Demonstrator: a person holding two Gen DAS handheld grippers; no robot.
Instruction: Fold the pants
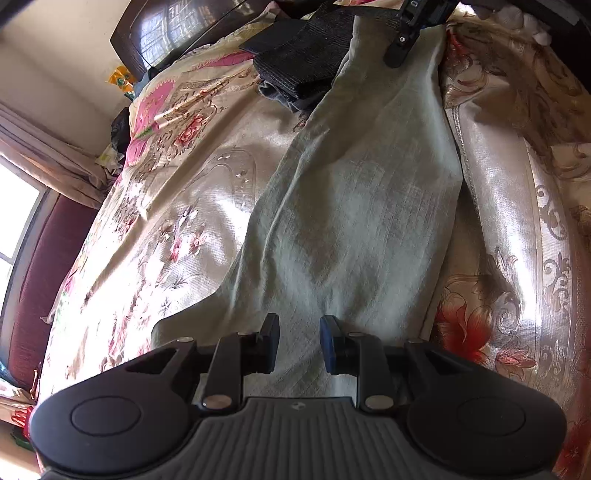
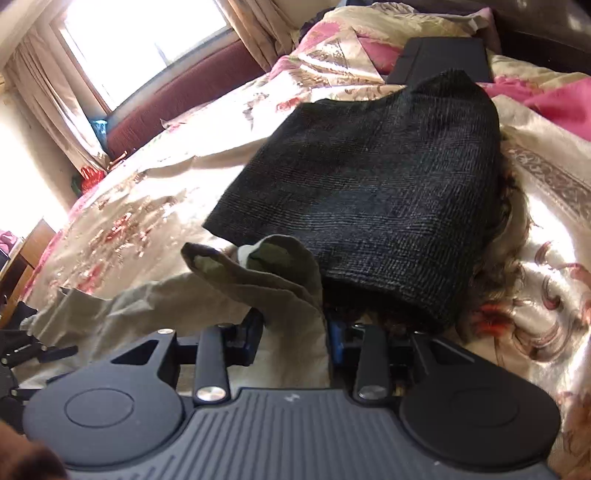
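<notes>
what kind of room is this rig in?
Most likely a bedroom in a home. A floral satin bedspread covers a bed, with a dark wooden headboard behind it, a curtained window alongside, and folded dark clothes stacked on the bed.

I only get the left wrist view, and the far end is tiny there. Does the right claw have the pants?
Observer: In the right wrist view the pants bunch up and fill the gap between the pads of the right claw; it looks gripped.
Operator: Anything crowding it?
Observer: The folded black garment lies just beyond the claw, and the raised pants fold leans against its near edge.
</notes>
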